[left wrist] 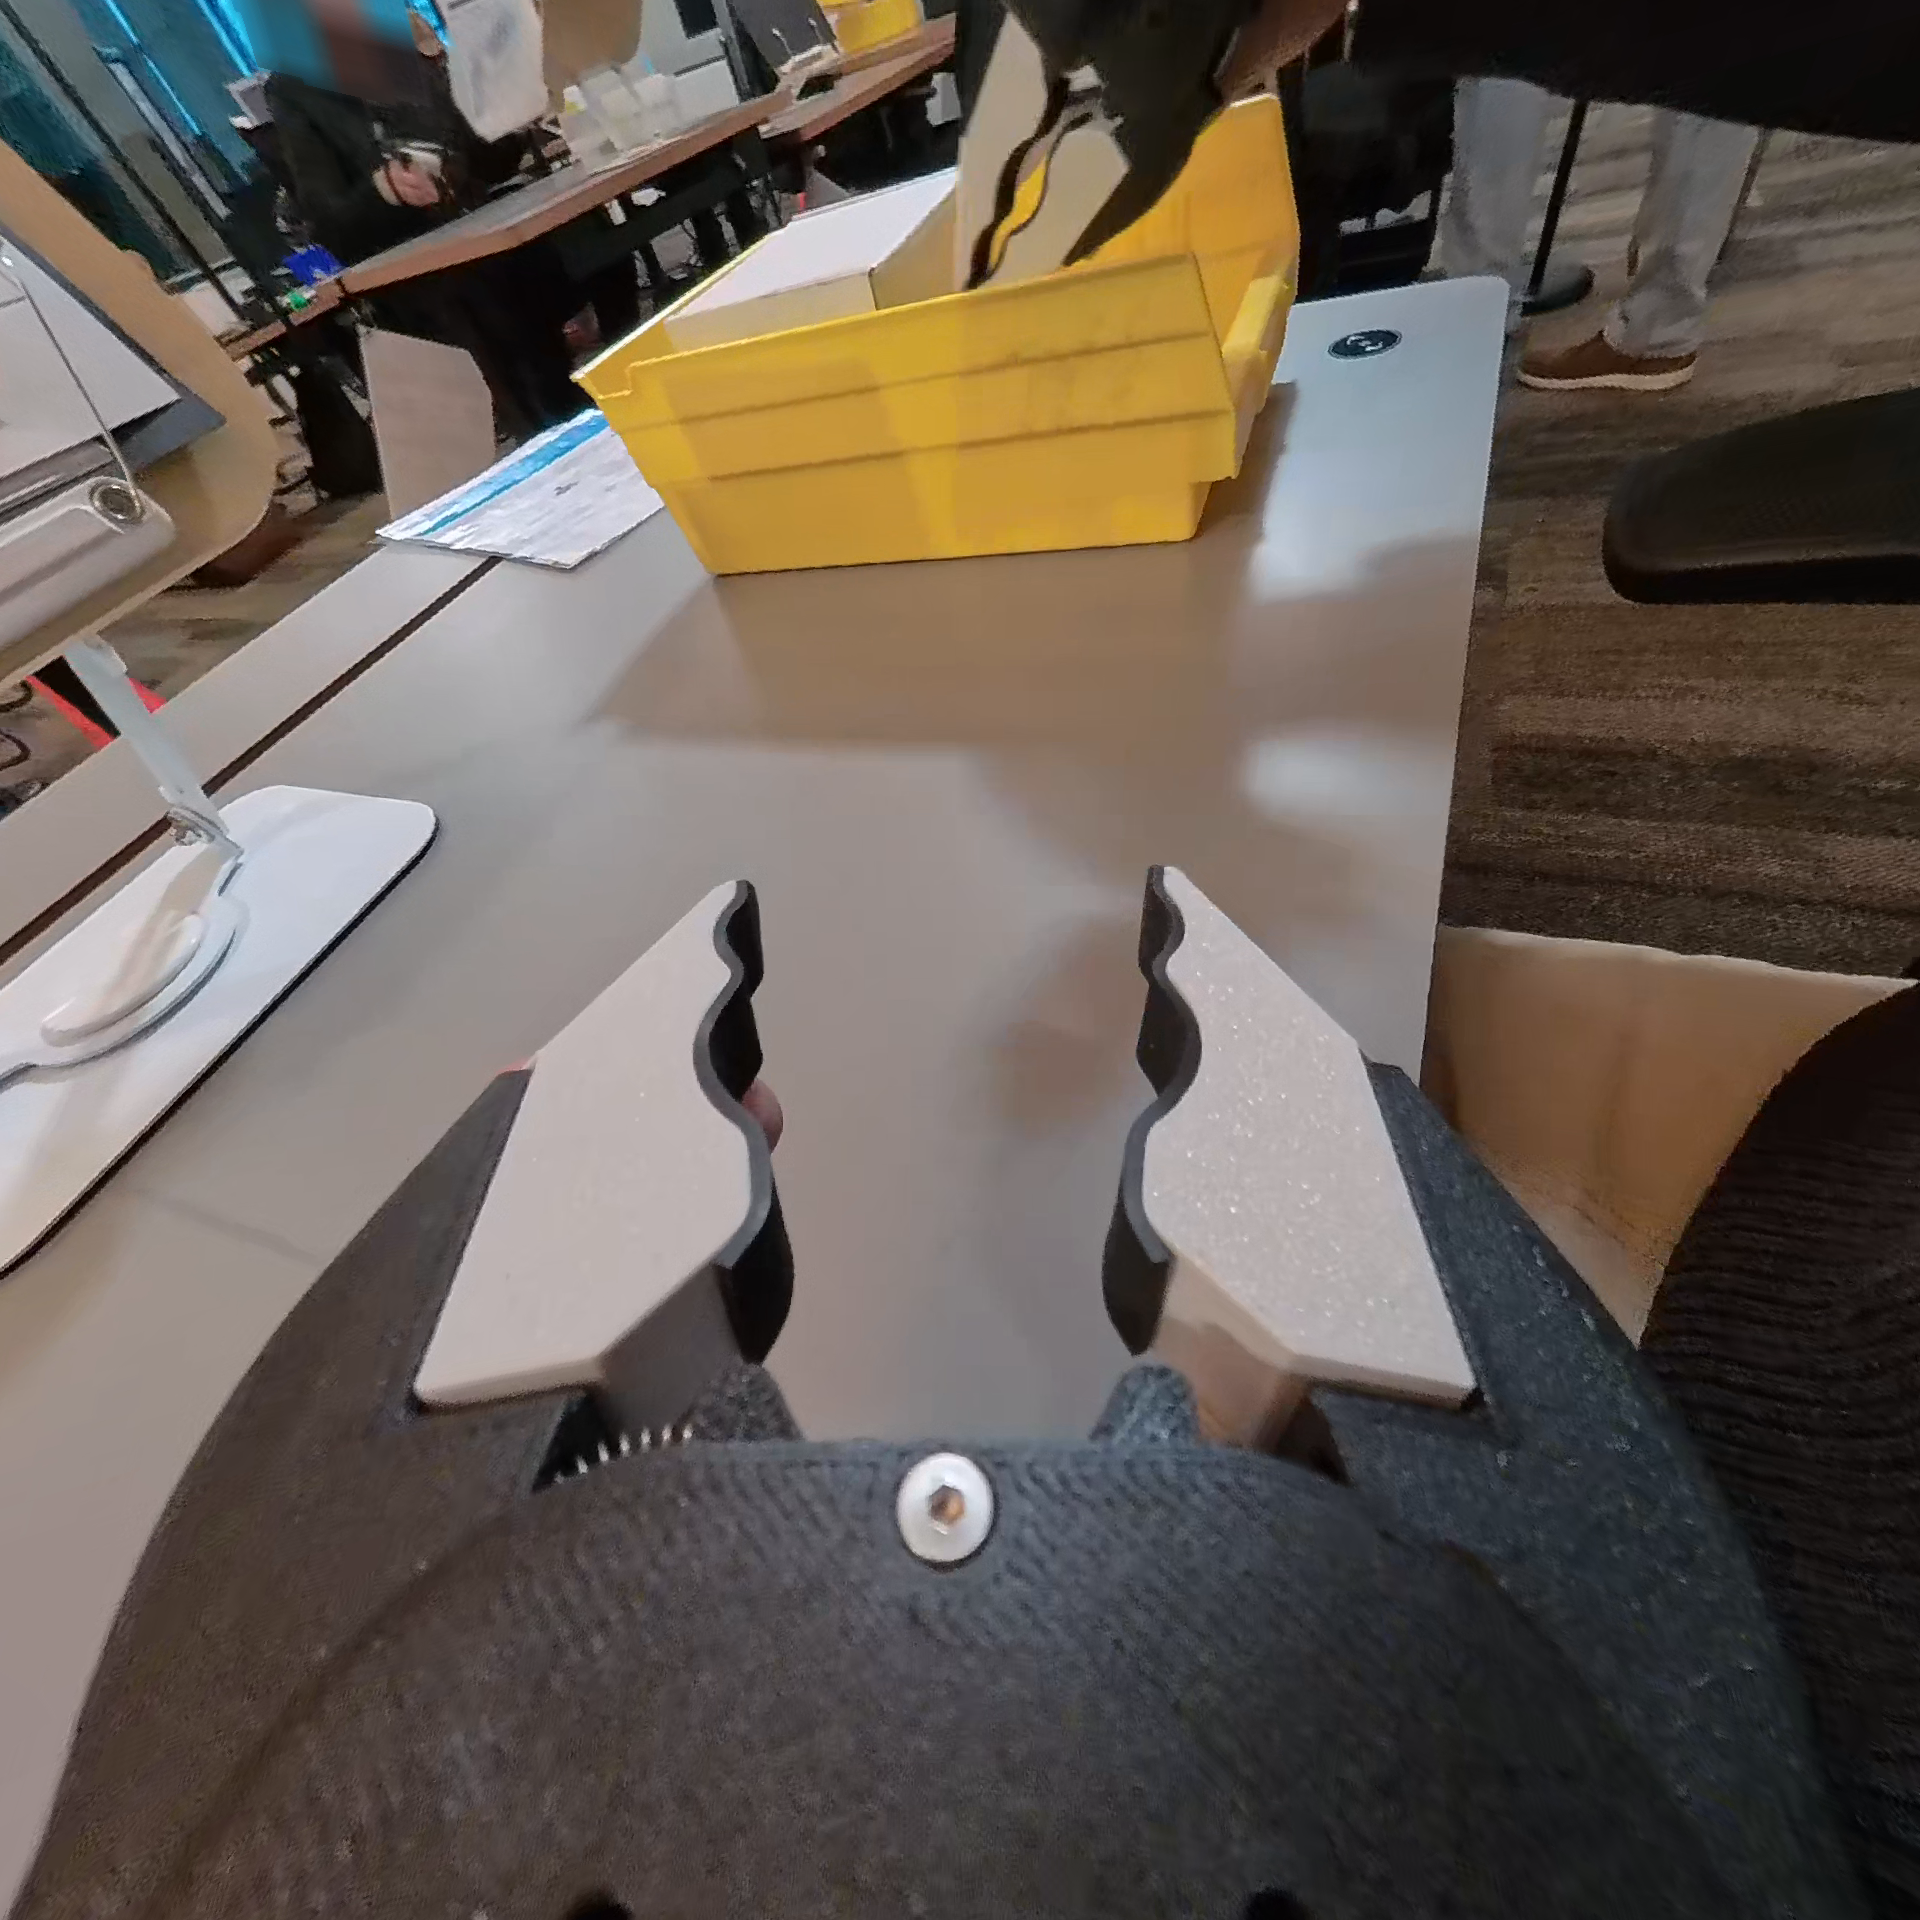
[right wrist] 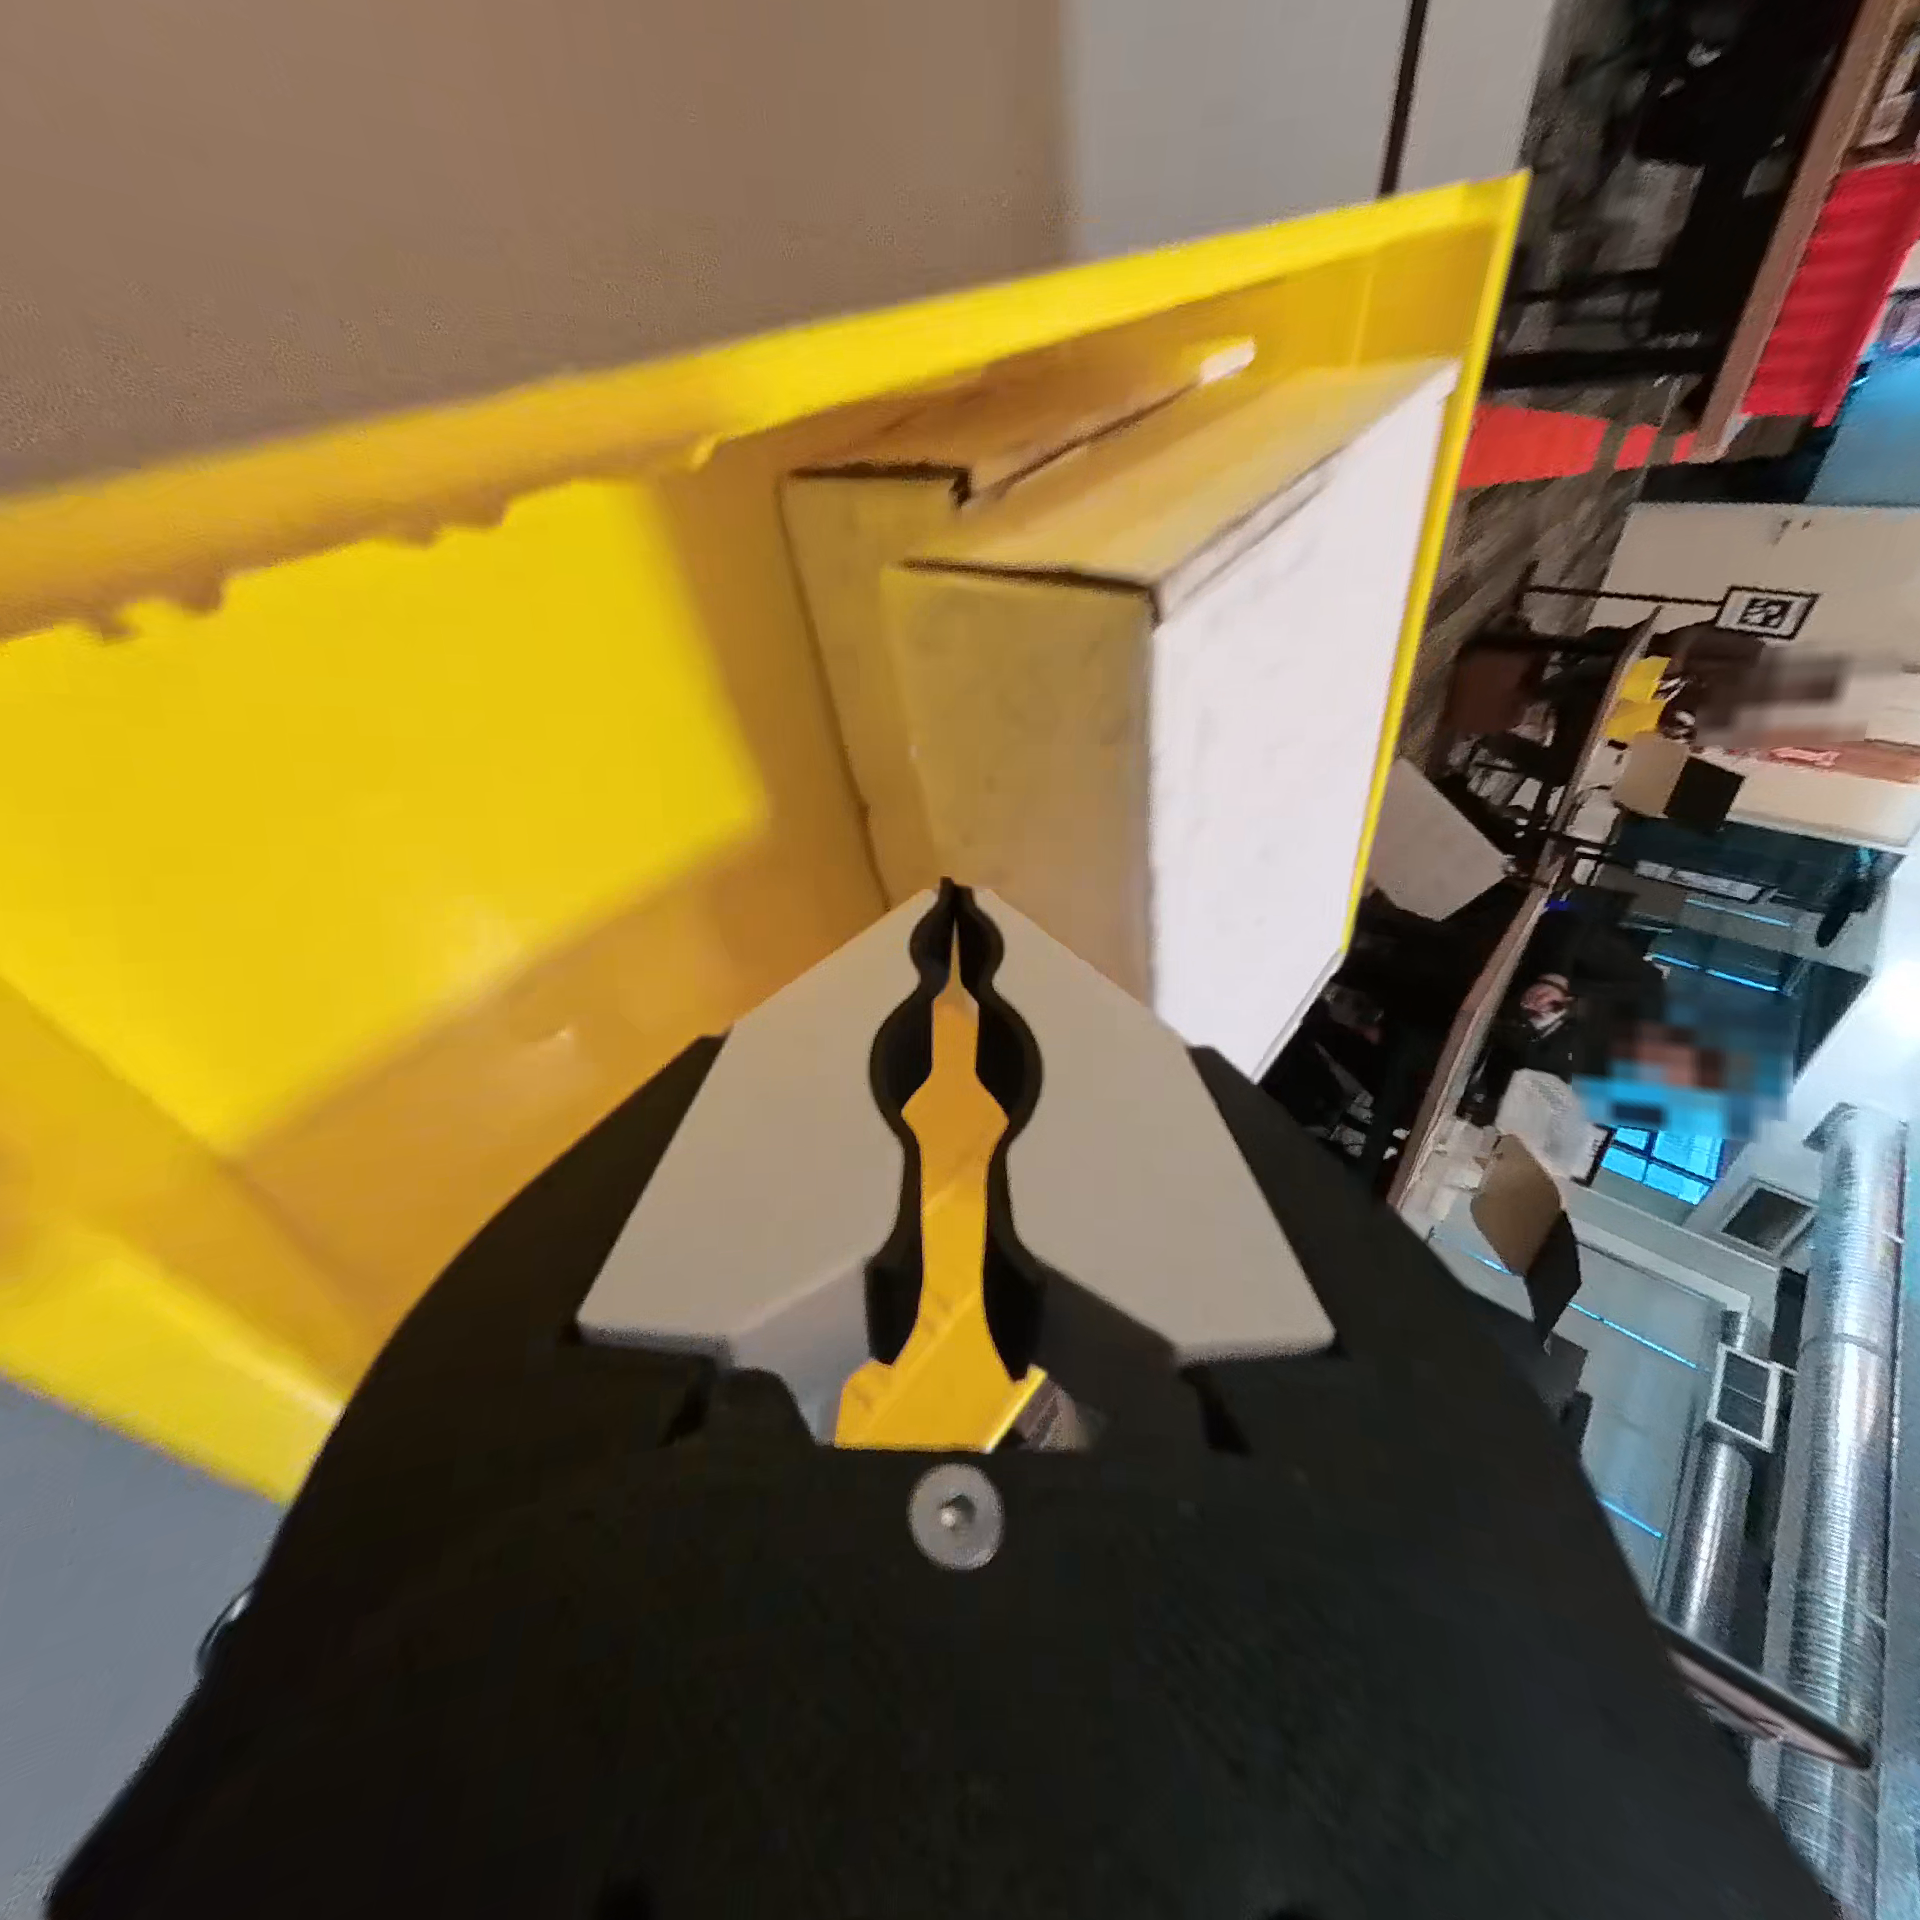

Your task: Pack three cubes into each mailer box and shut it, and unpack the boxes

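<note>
Two white mailer boxes (right wrist: 1268,686) sit in one yellow bin (left wrist: 935,447) at the far end of the table (left wrist: 935,748). They look light and stiff, with bendy cardboard flaps; grab an edge. The right gripper (right wrist: 951,904) is pressed together inside the bin. The left gripper (left wrist: 951,1039) is spread wide, holding nothing. No cubes show.

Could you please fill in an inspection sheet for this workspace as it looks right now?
Surface: grey table, mostly bare, glossy.
Job's things: white mailer boxes inside the yellow bin; cubes not seen.
Clutter: printed sheet beside the bin; white stand base at the table's left.
Grippers: left gripper open over the table, holding nothing; right gripper shut, tips inside the bin by a box.
Cables: nothing seen on the table.
Surroundings: brown cardboard box and black chair beyond the table's right edge; other desks and people behind.
</note>
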The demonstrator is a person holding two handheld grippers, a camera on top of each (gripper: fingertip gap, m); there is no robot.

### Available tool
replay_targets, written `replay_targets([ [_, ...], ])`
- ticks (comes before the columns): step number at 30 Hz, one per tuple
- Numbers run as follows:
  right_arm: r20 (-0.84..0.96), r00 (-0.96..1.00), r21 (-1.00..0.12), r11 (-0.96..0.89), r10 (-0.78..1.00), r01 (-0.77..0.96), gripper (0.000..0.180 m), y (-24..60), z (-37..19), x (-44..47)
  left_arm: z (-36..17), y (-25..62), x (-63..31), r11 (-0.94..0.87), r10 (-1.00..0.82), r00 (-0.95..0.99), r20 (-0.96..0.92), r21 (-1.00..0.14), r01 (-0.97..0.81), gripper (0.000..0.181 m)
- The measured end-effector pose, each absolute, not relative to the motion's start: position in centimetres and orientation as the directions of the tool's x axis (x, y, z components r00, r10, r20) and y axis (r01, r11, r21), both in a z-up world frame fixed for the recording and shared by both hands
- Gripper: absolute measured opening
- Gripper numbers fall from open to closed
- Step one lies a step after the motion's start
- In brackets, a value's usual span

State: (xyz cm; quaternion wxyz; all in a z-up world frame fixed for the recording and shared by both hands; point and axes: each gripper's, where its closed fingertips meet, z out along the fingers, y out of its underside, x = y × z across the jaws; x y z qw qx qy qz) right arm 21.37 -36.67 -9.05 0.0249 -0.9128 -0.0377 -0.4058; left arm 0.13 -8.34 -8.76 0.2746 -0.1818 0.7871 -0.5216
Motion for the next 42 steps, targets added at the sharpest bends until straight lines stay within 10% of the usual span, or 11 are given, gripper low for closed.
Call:
replay_targets([
  [22, 0.809, 0.588, 0.133, -0.982, 0.028, -0.137, 0.0, -42.6, -8.2, 26.1, -9.4, -7.6, 0.3, 0.394, -0.585, -0.777, -0.232, -0.919, -0.022, 0.07],
  [33, 0.805, 0.593, 0.017, -1.0, 0.01, -0.007, 0.0, -37.3, -8.4, 25.1, -9.5, -7.7, 0.4, 0.394, -0.589, -0.775, -0.23, -0.919, -0.026, 0.069],
  [42, 0.749, 0.648, -0.288, -0.948, -0.135, 0.136, 0.0, -31.0, -7.0, 23.2, -9.5, -7.7, 0.2, 0.399, -0.583, -0.777, -0.238, -0.917, -0.019, 0.069],
])
